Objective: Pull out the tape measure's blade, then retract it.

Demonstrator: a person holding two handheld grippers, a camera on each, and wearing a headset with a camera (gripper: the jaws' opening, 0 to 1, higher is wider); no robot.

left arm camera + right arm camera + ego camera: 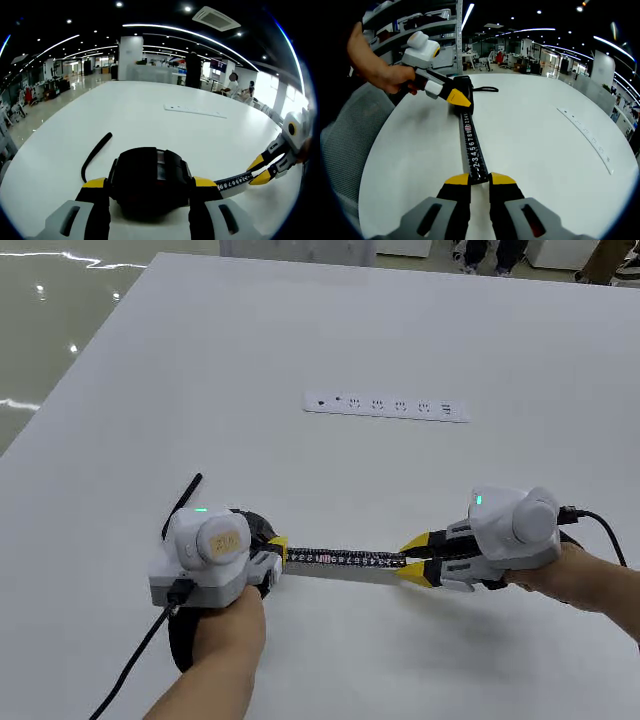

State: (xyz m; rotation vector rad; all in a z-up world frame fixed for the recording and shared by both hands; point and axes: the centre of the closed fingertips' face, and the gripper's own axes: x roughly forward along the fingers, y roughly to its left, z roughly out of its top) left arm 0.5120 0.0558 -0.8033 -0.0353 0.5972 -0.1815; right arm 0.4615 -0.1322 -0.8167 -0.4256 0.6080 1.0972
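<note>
The black tape measure case (150,177) sits on the white table, clamped between the yellow-tipped fingers of my left gripper (149,184). In the head view the left gripper (272,558) hides most of the case (256,528). A black wrist strap (95,154) trails from the case. The blade (345,559) runs out to the right, a short length with printed numbers. My right gripper (479,178) is shut on the blade's end (478,173); it also shows in the head view (412,559). The blade (469,141) stretches from it to the case (464,89).
A white power strip (386,406) lies flat on the table (300,330) beyond the grippers. Cables trail from both grippers toward the near edge. Shelving and office furniture stand in the background; people stand far off past the table.
</note>
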